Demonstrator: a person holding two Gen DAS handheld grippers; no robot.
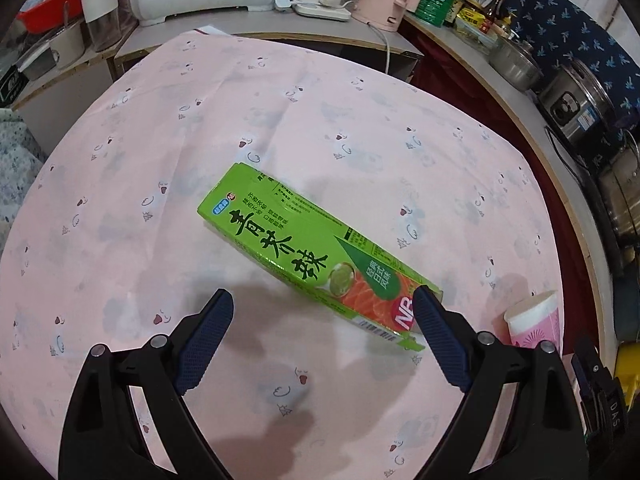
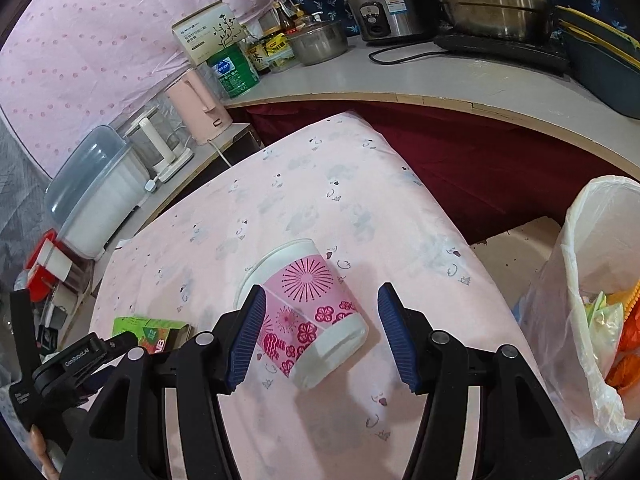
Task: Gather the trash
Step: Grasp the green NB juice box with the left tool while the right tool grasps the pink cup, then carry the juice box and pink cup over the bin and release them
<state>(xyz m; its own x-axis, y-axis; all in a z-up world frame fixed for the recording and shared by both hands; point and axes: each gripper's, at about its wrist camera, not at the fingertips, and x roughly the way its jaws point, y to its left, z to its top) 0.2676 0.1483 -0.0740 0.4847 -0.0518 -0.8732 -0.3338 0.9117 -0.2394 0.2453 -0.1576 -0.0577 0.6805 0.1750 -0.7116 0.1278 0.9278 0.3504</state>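
Observation:
A green wasabi carton (image 1: 304,254) lies flat on the pink tablecloth (image 1: 160,128). My left gripper (image 1: 322,300) is open, its right finger at the carton's near end, its left finger over bare cloth. A pink-and-white paper cup (image 2: 310,312) lies on its side on the cloth. My right gripper (image 2: 322,300) is open and straddles the cup, its left pad close to the cup's side. The cup also shows in the left wrist view (image 1: 534,320), and the carton in the right wrist view (image 2: 150,330).
A bin lined with a white plastic bag (image 2: 592,280) holding trash stands right of the table. A counter (image 2: 400,76) behind holds pots, a rice cooker (image 2: 380,12), a pink kettle (image 2: 200,106) and jars. The left gripper's body (image 2: 68,368) is at lower left.

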